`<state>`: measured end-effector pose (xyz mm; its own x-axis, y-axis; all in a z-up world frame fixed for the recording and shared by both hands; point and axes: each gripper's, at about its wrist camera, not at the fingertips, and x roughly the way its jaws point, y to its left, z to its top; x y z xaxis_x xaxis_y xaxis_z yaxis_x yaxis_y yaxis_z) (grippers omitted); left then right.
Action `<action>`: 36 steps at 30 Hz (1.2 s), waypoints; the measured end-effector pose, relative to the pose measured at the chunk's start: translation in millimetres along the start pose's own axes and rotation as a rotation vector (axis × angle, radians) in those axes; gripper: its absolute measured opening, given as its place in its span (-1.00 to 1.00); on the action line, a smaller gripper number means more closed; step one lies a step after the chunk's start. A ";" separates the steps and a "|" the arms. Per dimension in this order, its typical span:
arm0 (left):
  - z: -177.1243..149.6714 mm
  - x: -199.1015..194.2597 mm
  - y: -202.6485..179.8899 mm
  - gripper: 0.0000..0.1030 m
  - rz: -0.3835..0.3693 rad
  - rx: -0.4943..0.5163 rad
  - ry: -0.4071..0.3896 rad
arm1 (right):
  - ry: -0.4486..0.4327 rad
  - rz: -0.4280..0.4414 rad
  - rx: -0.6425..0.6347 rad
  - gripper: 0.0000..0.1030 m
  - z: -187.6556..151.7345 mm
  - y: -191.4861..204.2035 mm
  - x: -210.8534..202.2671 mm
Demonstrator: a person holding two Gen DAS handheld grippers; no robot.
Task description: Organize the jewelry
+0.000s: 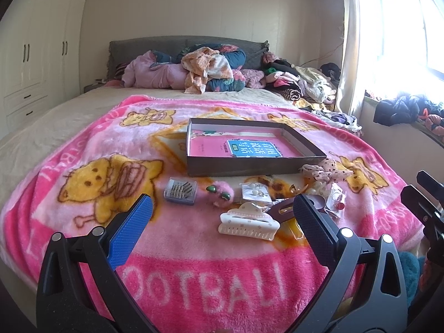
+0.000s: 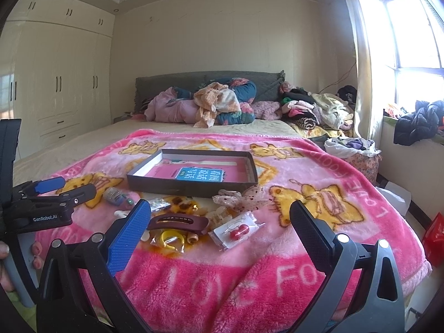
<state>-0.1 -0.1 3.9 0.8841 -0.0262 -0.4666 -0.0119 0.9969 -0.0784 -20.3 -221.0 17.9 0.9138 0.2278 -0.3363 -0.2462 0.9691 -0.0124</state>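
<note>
A shallow dark box [image 1: 238, 168] [image 2: 191, 187] with a pink book inside lies on the pink blanket. Hair accessories and jewelry lie in front of it: a clear case of pins [image 1: 180, 191], a pink pompom [image 1: 219, 193], a cream claw clip [image 1: 248, 222], a maroon clip [image 2: 177, 223], a yellow ring [image 2: 168, 238], a packet of red earrings [image 2: 236, 233], and a dotted bow [image 1: 327, 170] [image 2: 238, 198]. My left gripper [image 1: 222, 208] is open, near the claw clip. My right gripper [image 2: 220, 216] is open before the maroon clip and the packet.
The blanket [image 1: 194, 277] covers the foot of a bed. Piled clothes and bedding [image 1: 205, 69] sit at the headboard. A wardrobe [image 2: 55, 83] stands at left and a window [image 2: 416, 27] at right. A hand [image 2: 5, 260] holds the left gripper's handle.
</note>
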 end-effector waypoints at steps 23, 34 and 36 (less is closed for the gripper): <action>3.1 63.4 56.1 0.80 0.019 -0.081 0.150 | 0.144 0.037 -0.021 0.88 11.8 -1.6 65.6; 12.2 110.1 69.6 0.80 0.053 -0.045 0.219 | 0.208 0.014 -0.009 0.88 15.1 -22.7 98.0; 11.8 117.2 73.7 0.80 0.057 -0.042 0.234 | 0.225 0.004 -0.003 0.88 15.5 -27.7 105.4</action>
<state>108.2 71.2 -46.2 0.7493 0.0088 -0.6622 -0.0827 0.9933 -0.0804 87.8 -222.4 -2.5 0.8179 0.2046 -0.5378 -0.2508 0.9680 -0.0130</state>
